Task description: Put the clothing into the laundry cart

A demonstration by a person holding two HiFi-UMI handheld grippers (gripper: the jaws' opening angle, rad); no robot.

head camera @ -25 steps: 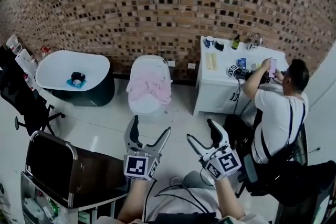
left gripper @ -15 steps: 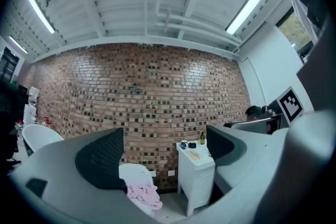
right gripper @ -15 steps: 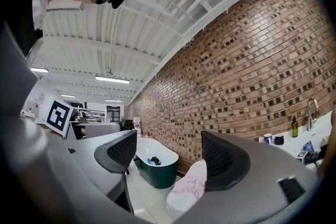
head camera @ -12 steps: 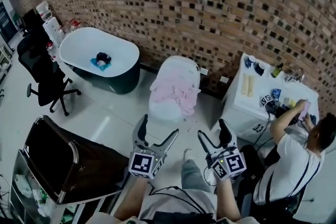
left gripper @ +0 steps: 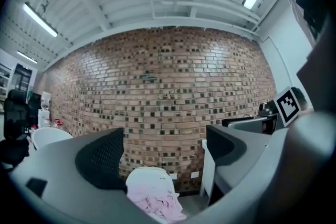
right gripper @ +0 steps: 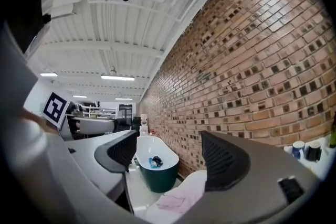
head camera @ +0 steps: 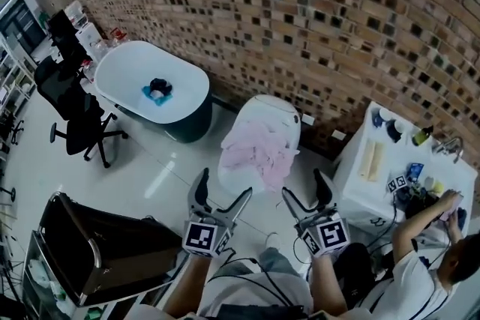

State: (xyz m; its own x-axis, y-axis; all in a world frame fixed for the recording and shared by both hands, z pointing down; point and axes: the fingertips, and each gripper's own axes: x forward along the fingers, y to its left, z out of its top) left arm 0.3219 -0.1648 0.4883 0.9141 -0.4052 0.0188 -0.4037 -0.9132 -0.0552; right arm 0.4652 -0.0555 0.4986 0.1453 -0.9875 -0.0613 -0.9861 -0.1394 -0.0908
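Pink clothing [head camera: 257, 152] lies heaped on a white rounded seat [head camera: 274, 110] against the brick wall. A dark bundle on a blue cloth [head camera: 158, 90] rests inside the white bathtub [head camera: 124, 75]. The laundry cart [head camera: 105, 247], a dark bag in a metal frame, stands at lower left. My left gripper [head camera: 223, 188] and right gripper [head camera: 306, 188] are both open and empty, held level just short of the seat. The left gripper view frames the pink clothing [left gripper: 156, 203] between the open jaws of my left gripper [left gripper: 164, 152]. In the right gripper view my right gripper [right gripper: 168, 152] is aimed at the clothing [right gripper: 178, 199] and tub [right gripper: 155, 168].
A white sink counter [head camera: 375, 187] with bottles stands at right, and a person [head camera: 439, 266] works at it. A black office chair [head camera: 75, 110] is at left near the tub. White tiled floor [head camera: 161, 168] lies between cart, tub and seat.
Both grippers have travelled toward the white seat, which now sits closer and more central. The tub has slid rightward in view; the person at the counter has dropped to the lower right corner.
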